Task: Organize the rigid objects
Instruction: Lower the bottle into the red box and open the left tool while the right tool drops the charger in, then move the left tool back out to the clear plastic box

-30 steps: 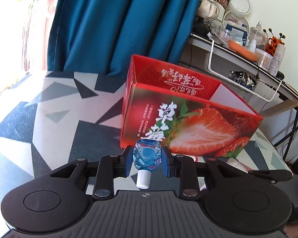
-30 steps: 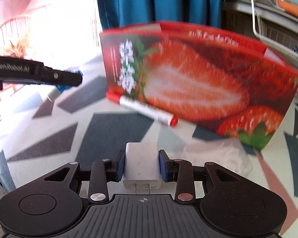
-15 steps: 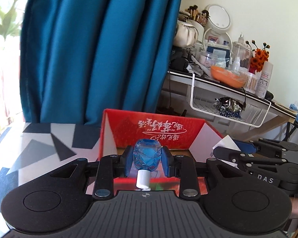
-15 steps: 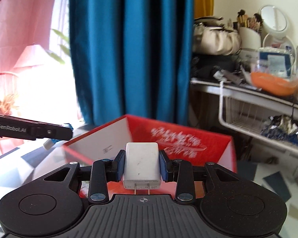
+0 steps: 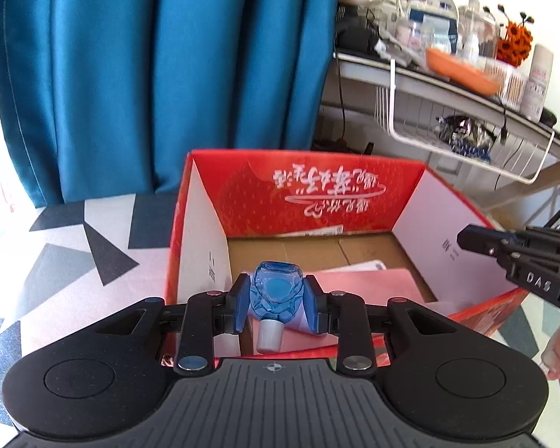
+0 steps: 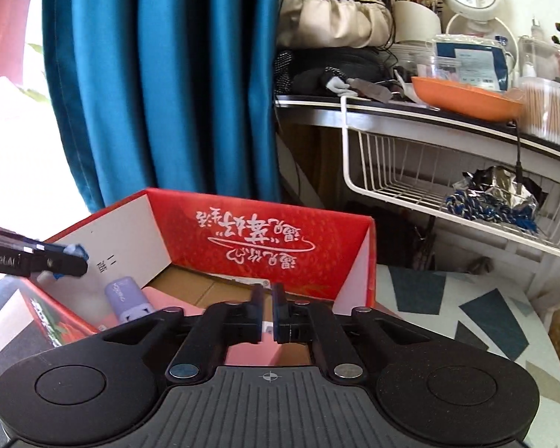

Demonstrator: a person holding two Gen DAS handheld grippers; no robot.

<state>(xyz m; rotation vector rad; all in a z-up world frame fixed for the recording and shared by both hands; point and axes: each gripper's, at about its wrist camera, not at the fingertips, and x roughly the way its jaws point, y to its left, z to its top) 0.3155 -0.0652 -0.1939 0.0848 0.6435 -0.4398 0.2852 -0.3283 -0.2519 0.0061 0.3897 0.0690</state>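
White charger gone; purple tube (image 6: 126,295) boxed (image 6: 268,224).

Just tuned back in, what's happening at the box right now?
A person is packing small items into the red strawberry box with two handheld grippers. The left gripper is shut on a small blue bottle and hovers over the open box. The right gripper is shut and empty, above the box's other side.
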